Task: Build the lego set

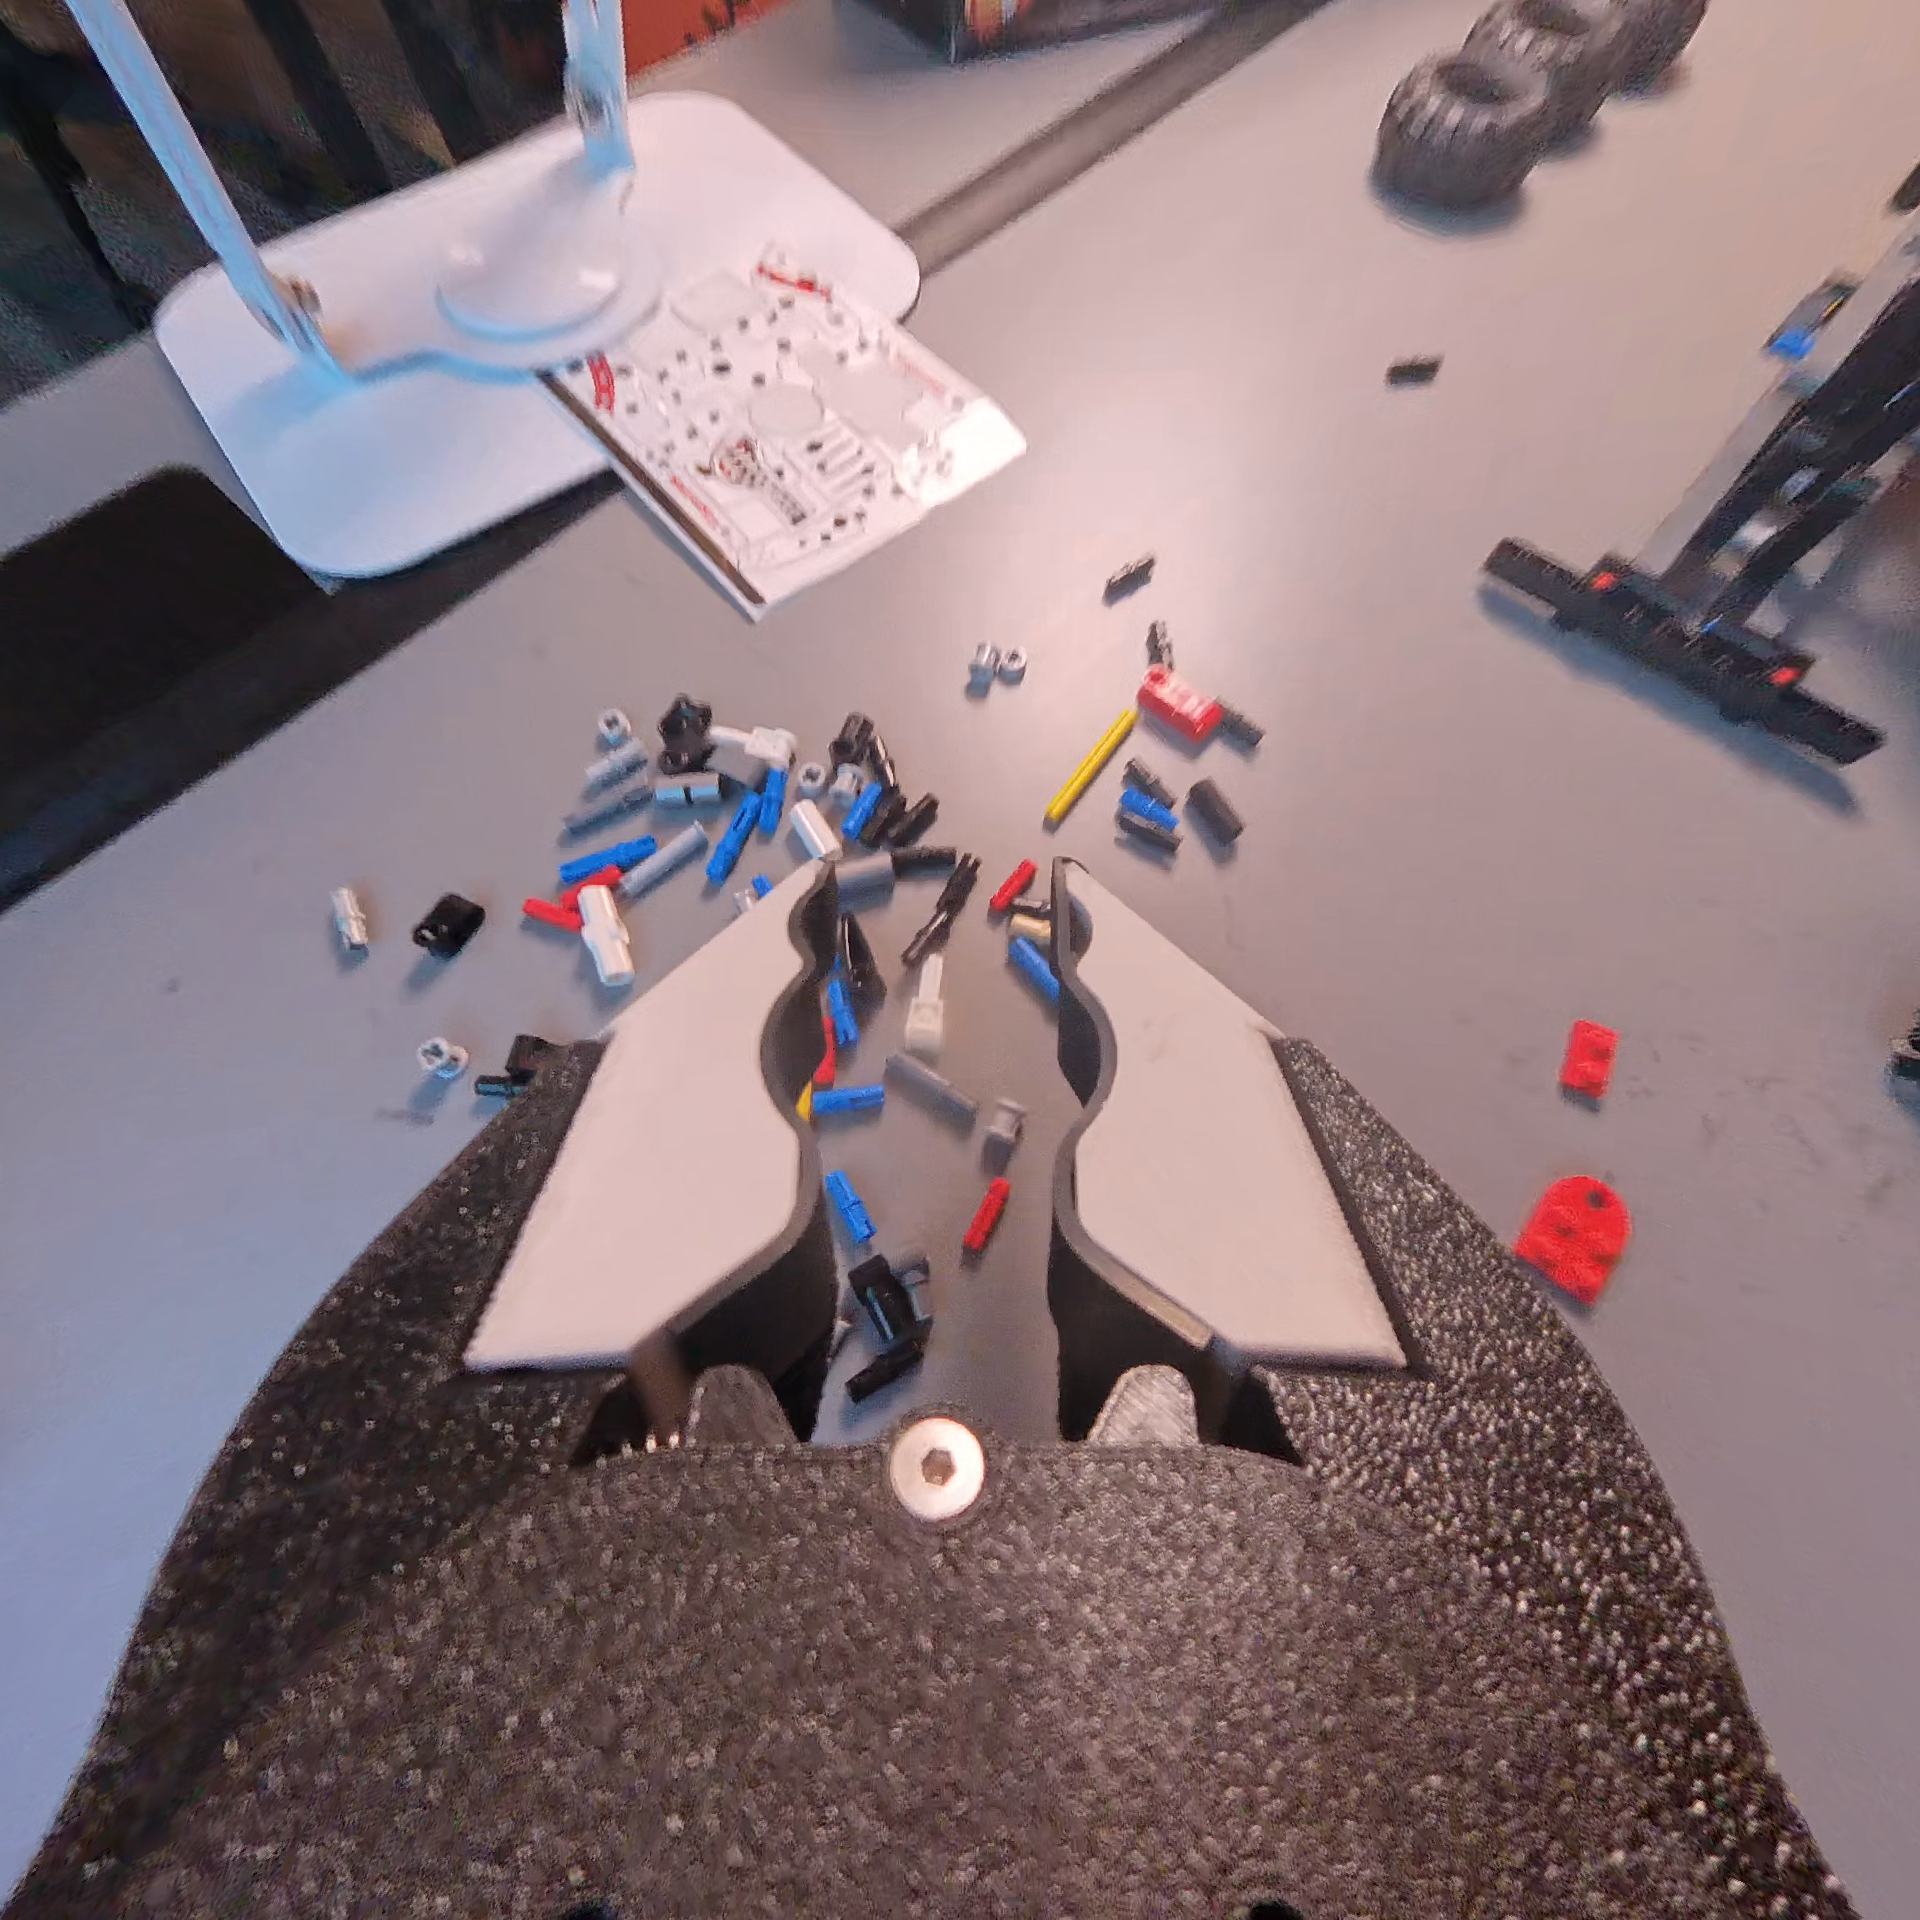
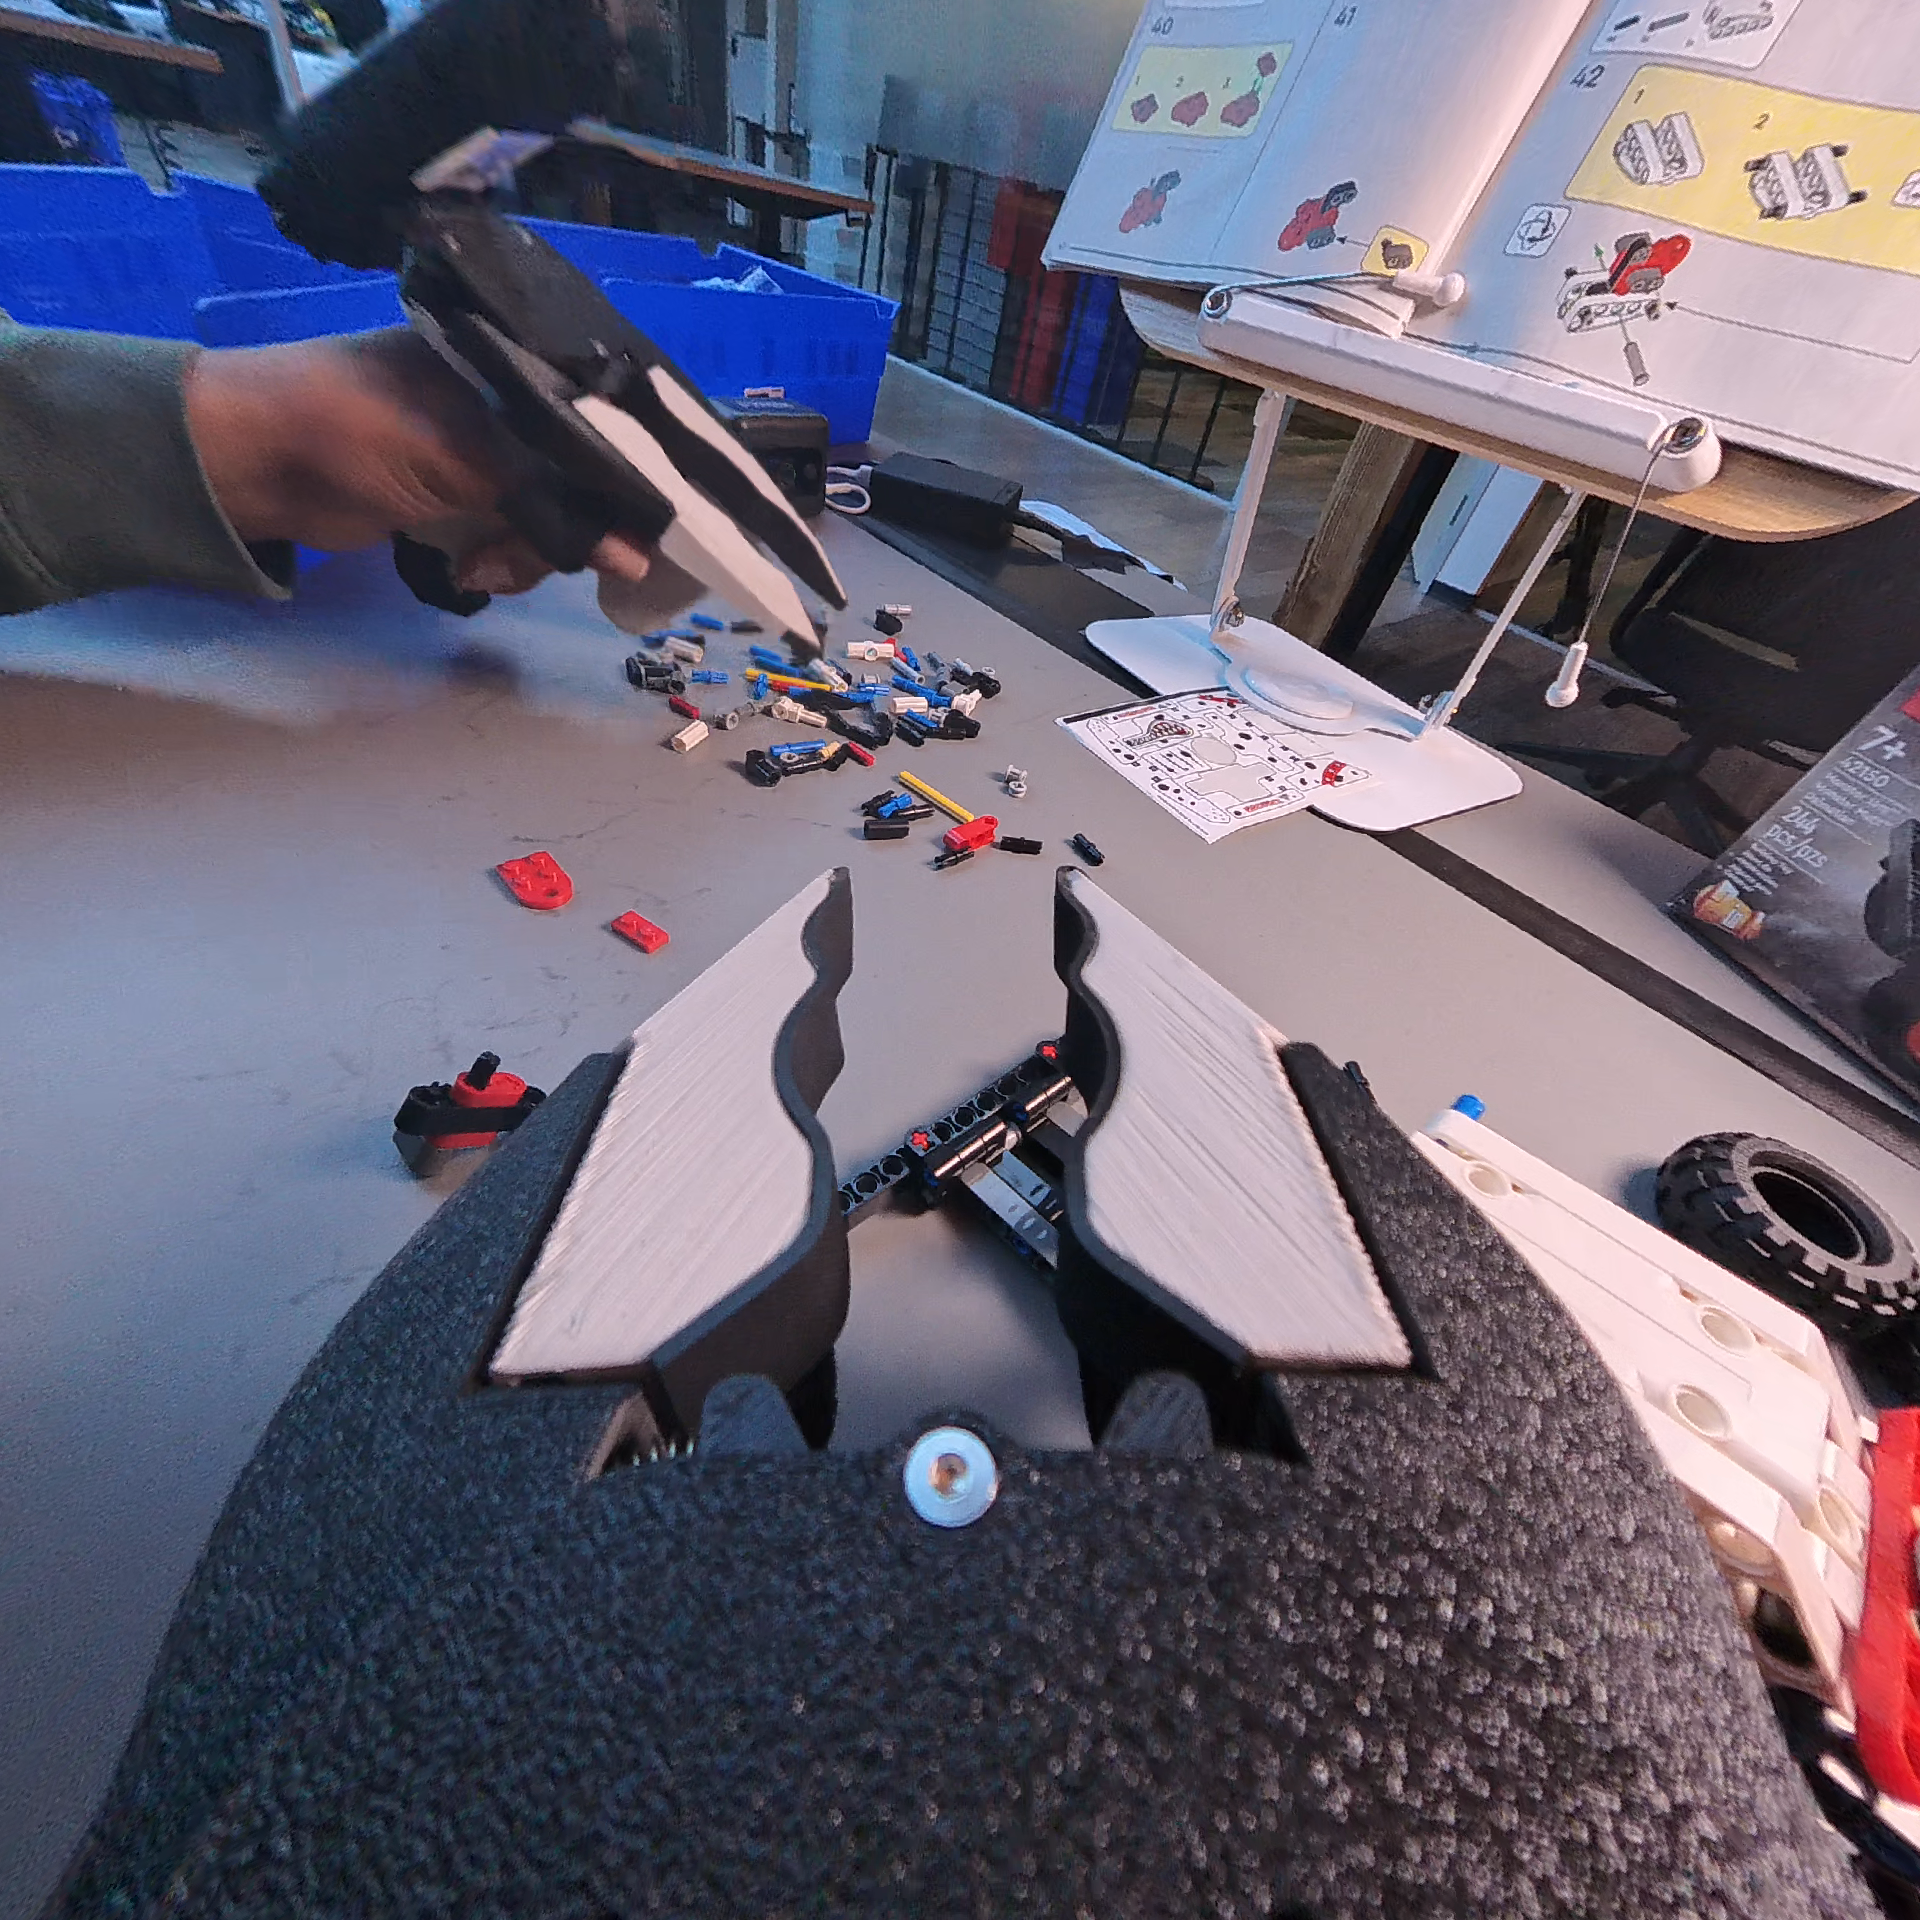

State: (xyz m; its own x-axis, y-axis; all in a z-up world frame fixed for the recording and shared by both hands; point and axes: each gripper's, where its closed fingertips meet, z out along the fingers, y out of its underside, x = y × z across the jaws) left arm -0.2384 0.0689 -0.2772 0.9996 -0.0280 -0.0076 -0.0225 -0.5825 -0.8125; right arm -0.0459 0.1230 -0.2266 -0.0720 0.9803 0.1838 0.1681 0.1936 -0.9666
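My left gripper (image 1: 945, 868) is open and empty, low over a scatter of small blue, black, grey and red pins (image 1: 790, 810); several pins lie between its fingers. It also shows in the right wrist view (image 2: 828, 623), held by a hand, tips down over the same pile (image 2: 831, 717). My right gripper (image 2: 954, 878) is open and empty above the black chassis frame (image 2: 966, 1132), which also shows at the right of the left wrist view (image 1: 1683, 623). A white and red body section (image 2: 1683, 1382) lies at its right.
A yellow axle (image 2: 935, 795), red rounded plate (image 2: 535, 881), small red plate (image 2: 639, 930) and red-black sub-assembly (image 2: 468, 1107) lie loose. A tyre (image 2: 1787, 1226), sticker sheet (image 2: 1205, 758), instruction booklet (image 2: 1558, 156) on a white stand (image 2: 1434, 769), set box (image 2: 1829, 883) and blue bins (image 2: 727, 301) surround them. There is about 20 cm between the tips of the two grippers.
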